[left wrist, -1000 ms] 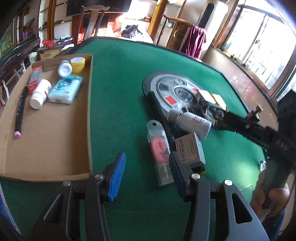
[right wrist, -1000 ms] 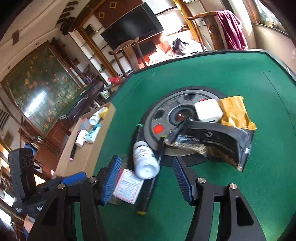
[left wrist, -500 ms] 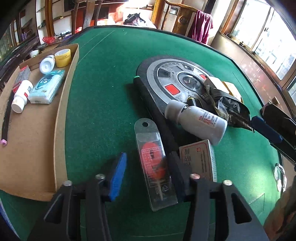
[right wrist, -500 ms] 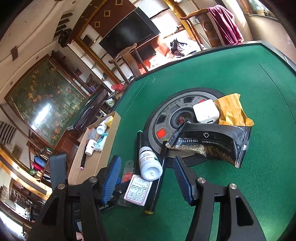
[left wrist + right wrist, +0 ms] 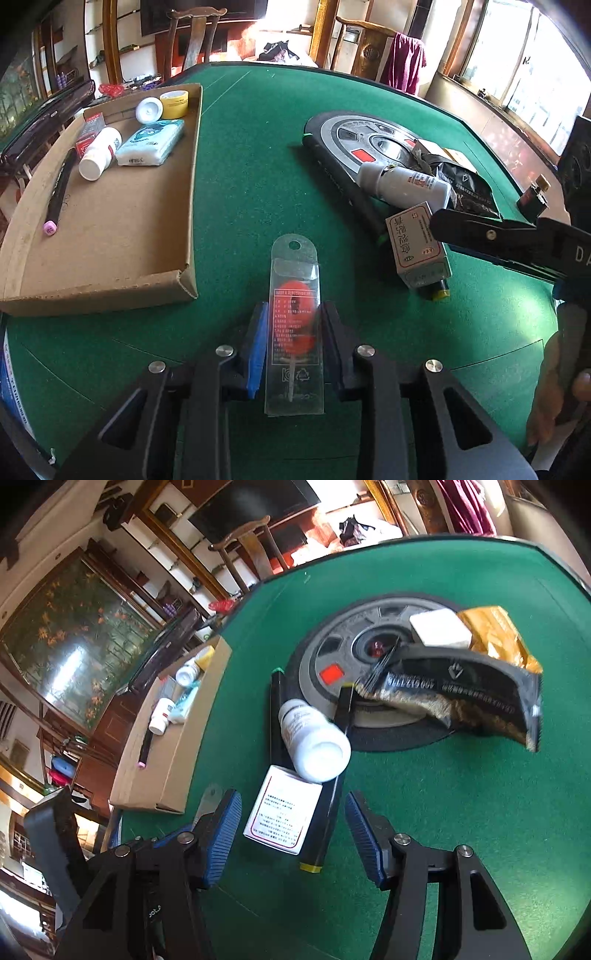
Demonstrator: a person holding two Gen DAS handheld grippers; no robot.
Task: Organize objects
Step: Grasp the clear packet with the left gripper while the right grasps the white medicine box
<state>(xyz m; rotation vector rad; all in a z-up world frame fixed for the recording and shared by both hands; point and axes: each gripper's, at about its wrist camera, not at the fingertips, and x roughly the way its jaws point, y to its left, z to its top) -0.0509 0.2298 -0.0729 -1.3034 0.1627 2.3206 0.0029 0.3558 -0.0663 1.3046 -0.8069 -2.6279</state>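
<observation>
My left gripper [image 5: 293, 332] is shut on a clear blister pack [image 5: 293, 266] with a red part inside; the pack points away over the green felt. The right gripper [image 5: 293, 805] stands open low over a white printed box [image 5: 282, 812] and a black marker with a yellow end [image 5: 321, 834]; both lie between its blue pads without touching them. A white pill bottle [image 5: 314, 738] lies just beyond the box, against a grey weight plate [image 5: 332, 657]. To the left lies a cardboard tray [image 5: 110, 221] holding several sorted items.
On the plate lie a black foil bag [image 5: 461, 690], a yellow pouch [image 5: 495, 635] and a white square block [image 5: 439, 629]. The tray holds a pen [image 5: 59, 184], a bottle, tissues and tape. Wooden chairs stand past the table's far edge. A hand [image 5: 554, 387] shows at lower right.
My left gripper came down around the blister pack and closed on it. The right gripper sank closer to the white box and bottle, still open.
</observation>
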